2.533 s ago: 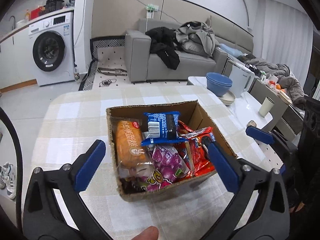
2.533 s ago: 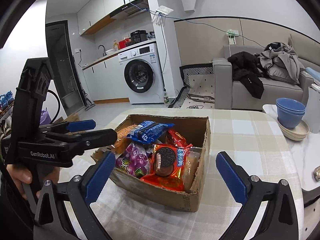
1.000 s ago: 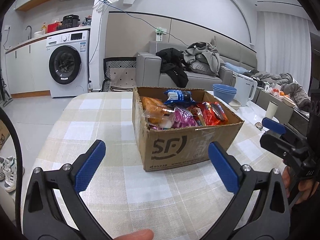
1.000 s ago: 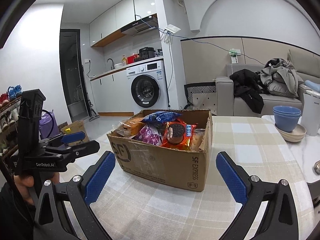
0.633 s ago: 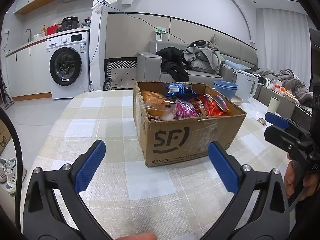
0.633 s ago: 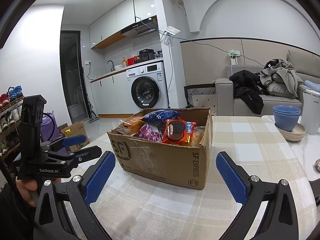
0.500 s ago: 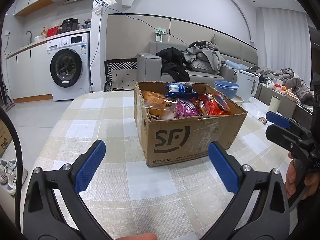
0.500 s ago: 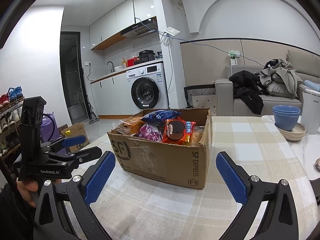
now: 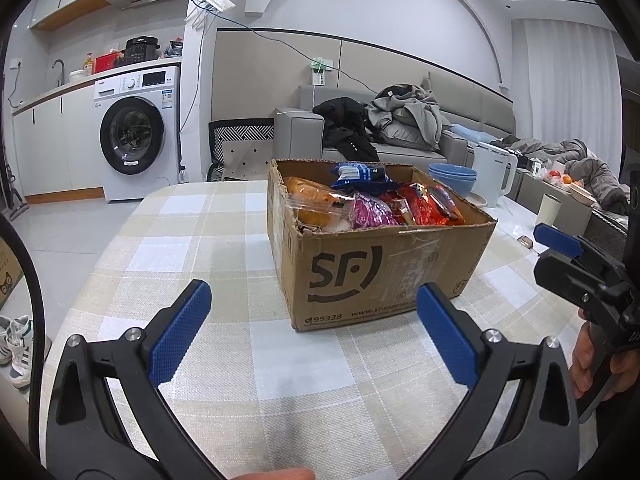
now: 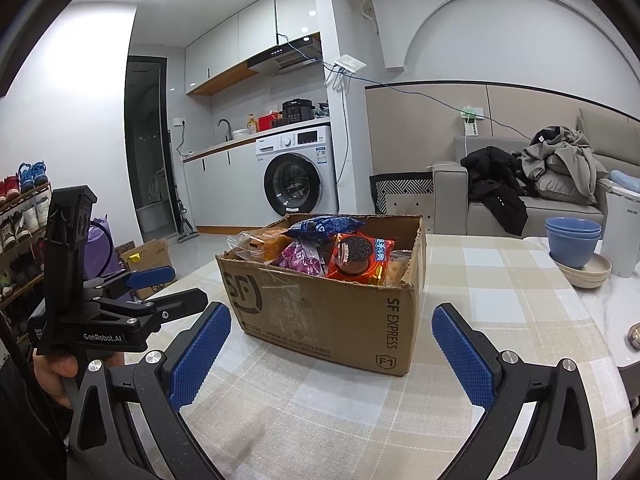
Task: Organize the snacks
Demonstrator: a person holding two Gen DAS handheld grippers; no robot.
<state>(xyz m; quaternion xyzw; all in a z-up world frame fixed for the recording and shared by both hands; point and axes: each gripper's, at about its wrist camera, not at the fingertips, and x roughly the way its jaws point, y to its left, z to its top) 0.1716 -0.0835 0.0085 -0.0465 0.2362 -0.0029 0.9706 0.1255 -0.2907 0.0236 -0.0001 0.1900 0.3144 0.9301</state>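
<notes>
We see a brown cardboard box printed with a black SF logo [image 9: 380,264] at the centre of the left wrist frame, standing on the bench under a beige-and-white checked cloth [image 9: 192,248]. The box is open at the top and filled with snack packets: an orange bread packet in clear wrap [image 9: 314,204] at its left, a purple packet [image 9: 372,214] in the middle, a blue packet [image 9: 360,172] at the back, and a red-orange cookie packet [image 9: 434,208] toward the right. In the lower half of that frame our left tool [image 9: 310,326] is spread wide with its blue-padded fingers [image 9: 178,338] empty, hovering above the cloth in front of the box and apart from it. Our right tool [image 10: 330,354] in the lower centre of the right wrist frame is likewise wide open and empty, near the box's corner marked SF EXPRESS but not touching it. At the lower left of the right wrist frame a hand [image 10: 56,376] grips the black handle of the left tool. Stacked blue bowls [image 10: 574,240] sit at the right of that frame, well apart from the box, and a white front-loading washing machine [image 10: 298,176] stands behind it.
</notes>
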